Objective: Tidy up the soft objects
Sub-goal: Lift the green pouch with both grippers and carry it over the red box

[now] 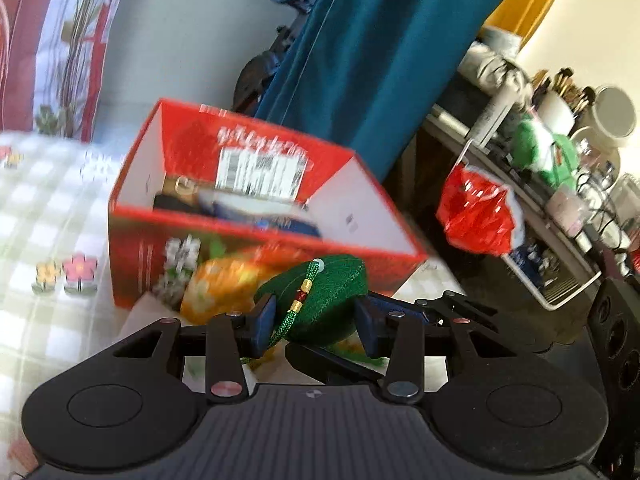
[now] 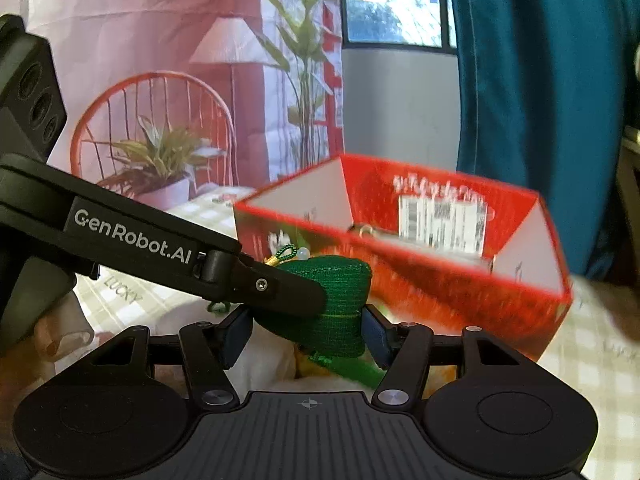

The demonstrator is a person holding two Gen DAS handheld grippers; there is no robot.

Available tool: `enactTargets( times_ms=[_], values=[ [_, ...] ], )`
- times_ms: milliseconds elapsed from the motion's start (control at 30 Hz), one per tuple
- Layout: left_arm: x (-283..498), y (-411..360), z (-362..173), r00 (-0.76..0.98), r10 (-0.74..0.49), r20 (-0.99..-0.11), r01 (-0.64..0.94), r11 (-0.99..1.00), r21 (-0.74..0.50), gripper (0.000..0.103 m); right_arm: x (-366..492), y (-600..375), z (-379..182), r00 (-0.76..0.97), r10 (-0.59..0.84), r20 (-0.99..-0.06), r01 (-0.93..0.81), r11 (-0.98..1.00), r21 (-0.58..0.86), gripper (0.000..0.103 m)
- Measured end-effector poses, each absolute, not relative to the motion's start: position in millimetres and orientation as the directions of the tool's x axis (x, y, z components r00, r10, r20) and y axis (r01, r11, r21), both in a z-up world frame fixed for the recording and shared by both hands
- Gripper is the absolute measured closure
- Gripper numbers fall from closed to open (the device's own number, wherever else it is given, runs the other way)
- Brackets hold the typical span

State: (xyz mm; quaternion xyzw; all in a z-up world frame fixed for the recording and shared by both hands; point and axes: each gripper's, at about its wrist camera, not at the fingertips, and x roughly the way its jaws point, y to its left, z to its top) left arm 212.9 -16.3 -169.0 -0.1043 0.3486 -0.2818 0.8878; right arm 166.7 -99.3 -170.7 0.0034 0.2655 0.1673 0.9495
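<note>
Both sets of jaws grasp the same green pouch (image 1: 326, 300): the left gripper (image 1: 316, 322) pinches it from its side, and the right gripper (image 2: 308, 334) clamps the other end, pads pressed into the woven cloth. A green cord with gold beads (image 1: 302, 300) runs across the pouch. The pouch hangs just in front of the red box (image 1: 256, 240), above the checked cloth (image 1: 52, 216), not yet inside. By my judgement the task is partway: the box already holds some dark and blue things, too blurred to name, and this pouch has yet to go in.
</note>
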Motion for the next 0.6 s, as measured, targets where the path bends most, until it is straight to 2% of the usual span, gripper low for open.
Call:
enactTargets(
  times_ms=[333,600],
  values=[
    [209,-24,-93,0.650,-0.597,-0.471,0.492,0.803,-0.337,0.058,166,-114,-97,0.857,0.333,-0.392,-0.340,0.939,0.054,0.048],
    [225,-33,-56,0.682,-0.604,-0.414,0.519,0.797,-0.308,0.058,184,-126,-52,0.879,0.332,-0.342,-0.348,0.937,0.016,0.048]
  ],
)
